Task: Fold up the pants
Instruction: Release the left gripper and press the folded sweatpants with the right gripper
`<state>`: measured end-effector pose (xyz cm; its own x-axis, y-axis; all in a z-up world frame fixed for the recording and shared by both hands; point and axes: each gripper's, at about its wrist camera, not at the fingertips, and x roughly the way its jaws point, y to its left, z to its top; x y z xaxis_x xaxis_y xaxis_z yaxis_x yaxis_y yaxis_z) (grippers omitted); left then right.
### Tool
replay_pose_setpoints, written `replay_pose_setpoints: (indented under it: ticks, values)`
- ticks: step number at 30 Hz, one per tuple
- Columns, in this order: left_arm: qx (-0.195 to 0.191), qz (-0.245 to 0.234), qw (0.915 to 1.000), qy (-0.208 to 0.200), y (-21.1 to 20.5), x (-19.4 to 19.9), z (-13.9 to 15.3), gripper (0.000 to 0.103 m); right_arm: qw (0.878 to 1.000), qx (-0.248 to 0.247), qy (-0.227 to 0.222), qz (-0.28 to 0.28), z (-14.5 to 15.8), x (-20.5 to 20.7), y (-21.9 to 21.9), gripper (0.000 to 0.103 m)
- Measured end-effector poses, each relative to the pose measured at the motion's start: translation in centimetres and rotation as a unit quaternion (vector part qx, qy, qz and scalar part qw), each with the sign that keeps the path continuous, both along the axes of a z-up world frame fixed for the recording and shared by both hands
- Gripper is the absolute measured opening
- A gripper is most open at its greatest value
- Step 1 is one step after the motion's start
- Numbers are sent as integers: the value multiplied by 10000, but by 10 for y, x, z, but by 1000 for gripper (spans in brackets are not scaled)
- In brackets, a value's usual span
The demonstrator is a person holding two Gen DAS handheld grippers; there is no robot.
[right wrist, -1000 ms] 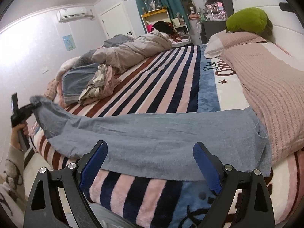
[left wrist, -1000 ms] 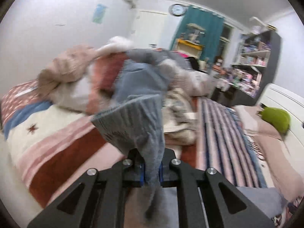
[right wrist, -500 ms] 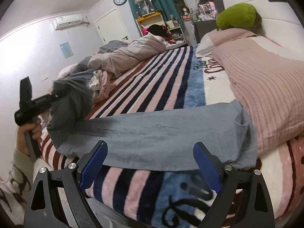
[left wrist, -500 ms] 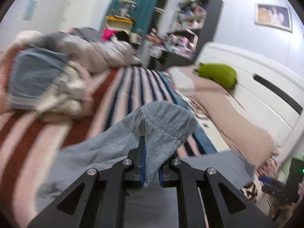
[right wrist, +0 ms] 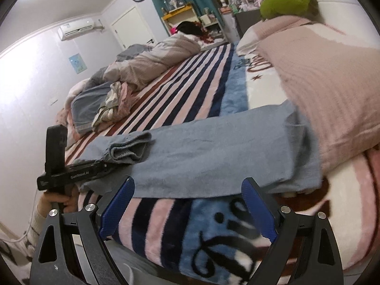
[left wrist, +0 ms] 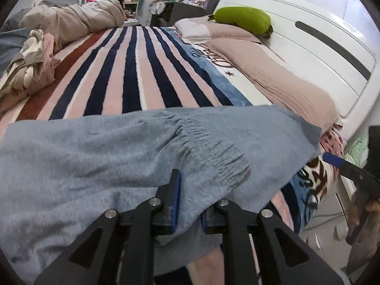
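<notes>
Carried over from the bed's foot, the pants [right wrist: 213, 152] cuff [left wrist: 213, 152] now lies doubled mid-leg on the striped blanket [left wrist: 133, 71], with the left gripper [left wrist: 188, 204] just loosening around it and the right gripper [right wrist: 187, 204] wide open, empty, near the waistband, so a careless pull-out may drag the fold crooked.

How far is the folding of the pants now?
Done: the pants lie flat across the bed, and their cuff end is laid over them. In hand: the left gripper is shut on that cuff. Left: letting go, squaring the fold and folding again; the right gripper is open, holding nothing.
</notes>
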<state>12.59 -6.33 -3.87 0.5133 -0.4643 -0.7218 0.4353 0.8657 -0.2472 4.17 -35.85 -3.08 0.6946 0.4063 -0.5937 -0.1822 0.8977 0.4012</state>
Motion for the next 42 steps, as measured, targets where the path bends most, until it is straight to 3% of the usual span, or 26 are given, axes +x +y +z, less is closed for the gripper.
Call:
replay_pose_setpoints:
  ticks: [2, 6, 10, 16, 19, 22, 25, 30, 37, 42]
  values:
    - [-15, -50, 10000, -21, 7, -7, 7, 13, 9999, 109, 50, 106, -1, 8, 7, 90]
    - [-426, -85, 9990, 37, 33, -19, 15, 20, 9967, 646, 115, 486, 3, 28, 28, 90]
    - [-520, 37, 9986, -95, 56, -31, 17, 56, 9927, 773, 169, 908, 5, 57, 64, 90]
    - [-631, -84, 9980, 55, 60, -28, 4, 60, 9822, 899, 745, 1472, -23, 97, 117, 90]
    - [-598, -204, 9980, 28, 70, -37, 5, 70, 9777, 1067, 1036, 1484, -34, 103, 123, 90]
    - [-711, -303, 9970, -10, 81, -48, 8, 75, 9775, 1105, 1160, 1372, -36, 106, 122, 90]
    - [-963, -263, 9950, -84, 95, -59, 14, 87, 9762, 1137, 1264, 1348, -38, 106, 124, 90]
    - [-980, 505, 9931, -411, 128, -73, 28, 88, 9766, 1032, 1329, 1342, -36, 105, 132, 90]
    - [-1235, 1233, 9823, -677, 157, -73, 37, 88, 9701, 742, 1546, 1719, -46, 114, 155, 92]
    - [-983, 1738, 9738, -1092, 173, -82, 50, 88, 9619, 586, 1763, 2003, -52, 125, 173, 92]
